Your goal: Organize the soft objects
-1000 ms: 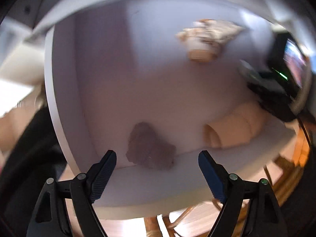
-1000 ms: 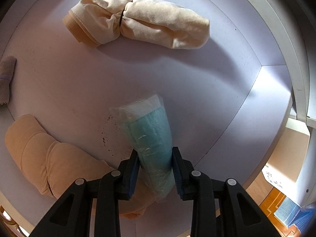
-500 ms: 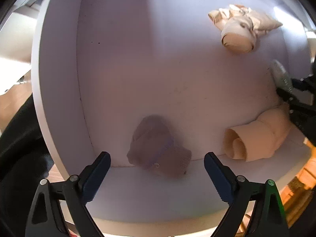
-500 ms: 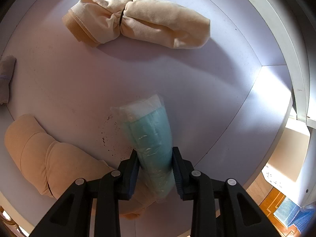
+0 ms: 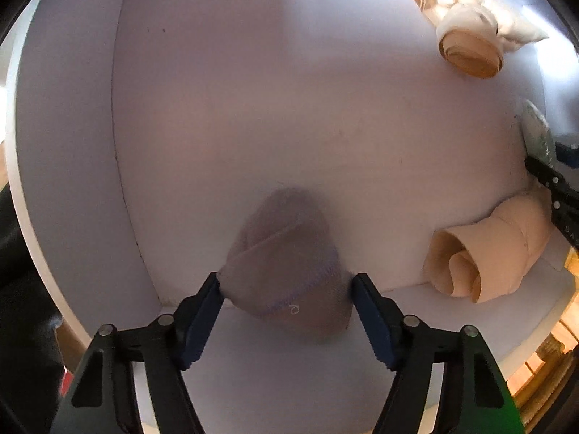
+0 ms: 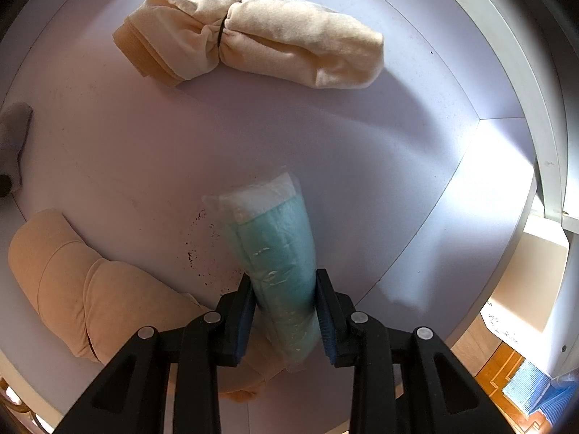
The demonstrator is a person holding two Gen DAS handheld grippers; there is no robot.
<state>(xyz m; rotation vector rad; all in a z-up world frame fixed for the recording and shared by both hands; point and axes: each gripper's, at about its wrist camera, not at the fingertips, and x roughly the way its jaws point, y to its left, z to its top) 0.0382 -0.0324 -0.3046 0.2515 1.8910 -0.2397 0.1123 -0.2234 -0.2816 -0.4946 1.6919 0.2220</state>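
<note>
Inside a white shelf (image 5: 72, 166), the left gripper (image 5: 286, 291) brackets a grey sock (image 5: 289, 264) lying in the near left corner, its jaws closing, the pads at the sock's two flanks and just meeting the fabric; whether they press yet cannot be told. To the sock's right a rolled beige cloth (image 5: 485, 260) rests at the front edge, and a tied cream bundle (image 5: 470, 36) sits well apart at the back. At the far right edge of the left view the right gripper's black arm shows in part.

In the right view the right gripper (image 6: 286, 311) stands narrow, clamped on a teal packet (image 6: 278, 253) in clear wrap whose far end points down at the shelf floor beside a patch of dark specks (image 6: 199, 246). The beige roll lies just left of it, partly under the jaws, and the cream bundle lies across the back.

The step in hand looks like a pickup of the sock while the packet waits in the other hand. The next move likely calls for a firm squeeze through the soft knit before any lift, taken straight up to clear the side wall; too light a pinch could let the sock sag free
</note>
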